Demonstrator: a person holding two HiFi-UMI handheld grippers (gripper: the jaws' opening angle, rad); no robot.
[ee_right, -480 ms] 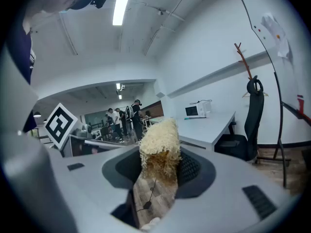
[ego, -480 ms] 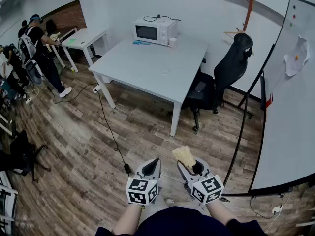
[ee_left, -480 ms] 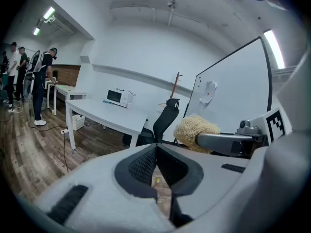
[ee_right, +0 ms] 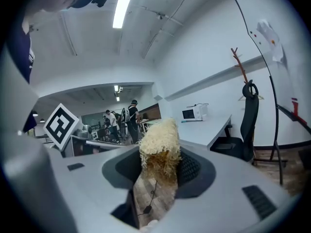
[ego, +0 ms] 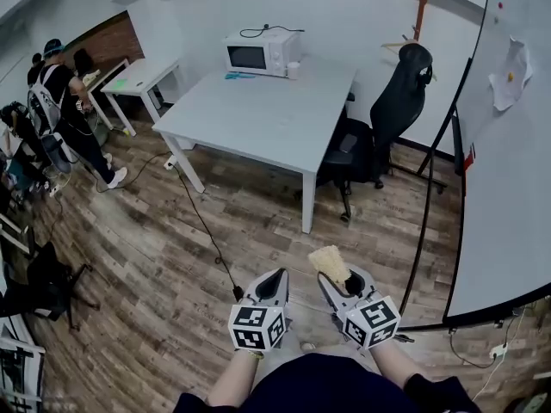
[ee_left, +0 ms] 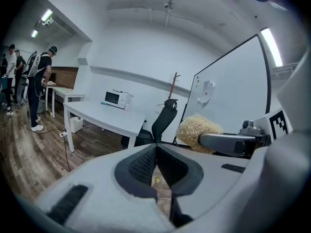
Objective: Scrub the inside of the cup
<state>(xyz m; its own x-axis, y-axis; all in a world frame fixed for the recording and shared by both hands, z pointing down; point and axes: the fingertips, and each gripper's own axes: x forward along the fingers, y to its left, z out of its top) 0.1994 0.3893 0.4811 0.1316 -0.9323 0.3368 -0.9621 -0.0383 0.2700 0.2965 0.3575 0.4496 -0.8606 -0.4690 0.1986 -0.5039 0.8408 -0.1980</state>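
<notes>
Logged left gripper (ego: 276, 275) fully closed, pads together, nothing between. Logged right gripper (ego: 341, 280) clamped on straw-coloured scrubber (ego: 328, 263), tuft sticking out past jaw tips. Spotted cup (ego: 294, 70) well ahead of both grippers, upright on white table (ego: 258, 119), just beside microwave (ego: 258, 52).

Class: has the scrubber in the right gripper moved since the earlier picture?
No: the scrubber sits just as far below the table leg as before.
</notes>
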